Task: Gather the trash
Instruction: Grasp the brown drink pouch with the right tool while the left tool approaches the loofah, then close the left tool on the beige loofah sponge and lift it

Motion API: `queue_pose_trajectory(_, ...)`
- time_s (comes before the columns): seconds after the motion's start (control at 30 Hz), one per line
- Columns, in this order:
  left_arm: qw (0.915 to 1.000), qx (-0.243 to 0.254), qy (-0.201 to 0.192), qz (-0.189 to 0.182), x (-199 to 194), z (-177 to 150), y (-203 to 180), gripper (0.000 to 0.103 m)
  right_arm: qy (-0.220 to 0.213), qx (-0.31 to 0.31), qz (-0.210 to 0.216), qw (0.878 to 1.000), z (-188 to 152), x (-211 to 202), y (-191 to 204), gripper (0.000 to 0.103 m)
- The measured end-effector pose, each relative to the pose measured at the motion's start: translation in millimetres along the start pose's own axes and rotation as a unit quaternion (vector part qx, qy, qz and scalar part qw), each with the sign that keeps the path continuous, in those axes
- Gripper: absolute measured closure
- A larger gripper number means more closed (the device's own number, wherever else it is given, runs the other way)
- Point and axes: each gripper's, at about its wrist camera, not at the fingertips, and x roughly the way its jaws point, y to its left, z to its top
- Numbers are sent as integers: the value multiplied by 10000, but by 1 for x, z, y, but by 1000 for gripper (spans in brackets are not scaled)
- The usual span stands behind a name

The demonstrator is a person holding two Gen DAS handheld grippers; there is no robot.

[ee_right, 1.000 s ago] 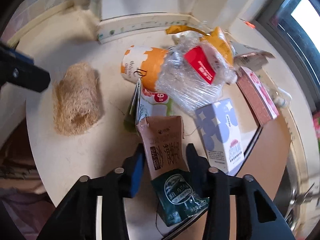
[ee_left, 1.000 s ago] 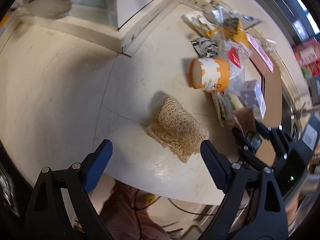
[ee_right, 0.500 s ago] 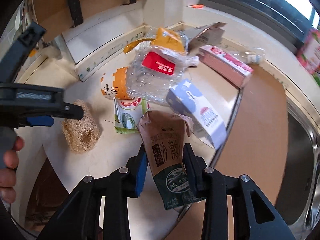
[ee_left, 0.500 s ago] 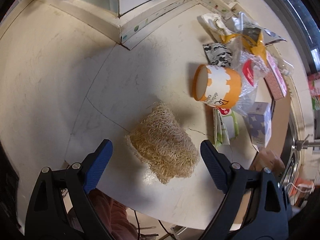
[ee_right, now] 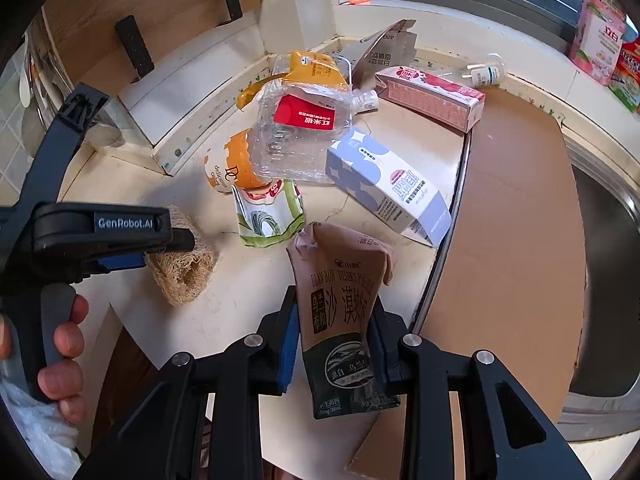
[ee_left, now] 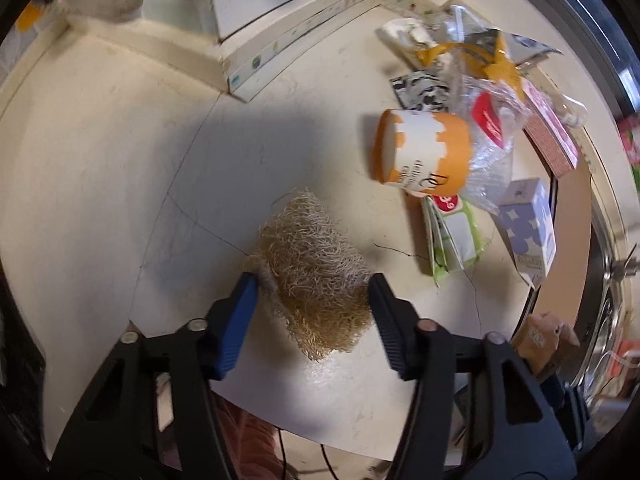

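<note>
My left gripper (ee_left: 310,292) has closed around a tan loofah sponge (ee_left: 316,272) on the cream counter; both pads touch its sides. The same gripper (ee_right: 160,248) and sponge (ee_right: 182,276) show in the right wrist view. My right gripper (ee_right: 334,320) is shut on a brown and dark green milk carton (ee_right: 340,312), held above the counter's front edge. A trash pile lies behind: an orange and white cup (ee_left: 424,152), a green pouch (ee_left: 452,240), a blue and white carton (ee_right: 388,188), a crushed clear plastic bottle (ee_right: 304,132), and a pink carton (ee_right: 432,92).
A brown board (ee_right: 516,240) covers the counter right of the pile, with a steel sink (ee_right: 608,280) beyond it. A white raised ledge (ee_left: 288,40) runs along the back. A small white bottle (ee_right: 486,72) lies near the window sill. The counter's curved front edge (ee_left: 320,432) is close below the grippers.
My left gripper has moved down onto the sponge and narrowed its jaws against it. My right gripper has lifted and pulled back with the brown carton still in it.
</note>
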Motion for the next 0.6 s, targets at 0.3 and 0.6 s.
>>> queue_pose_trajectory(0.3,9984,468,-322,-81,-24,-11,0,103,-84,41,40,9999,-1,-9,2,73)
queue_pose_trajectory(0.6,9981,358,-195,-454,-26,-11,22,103,-145,7,99,9998,-9,-20,12,73)
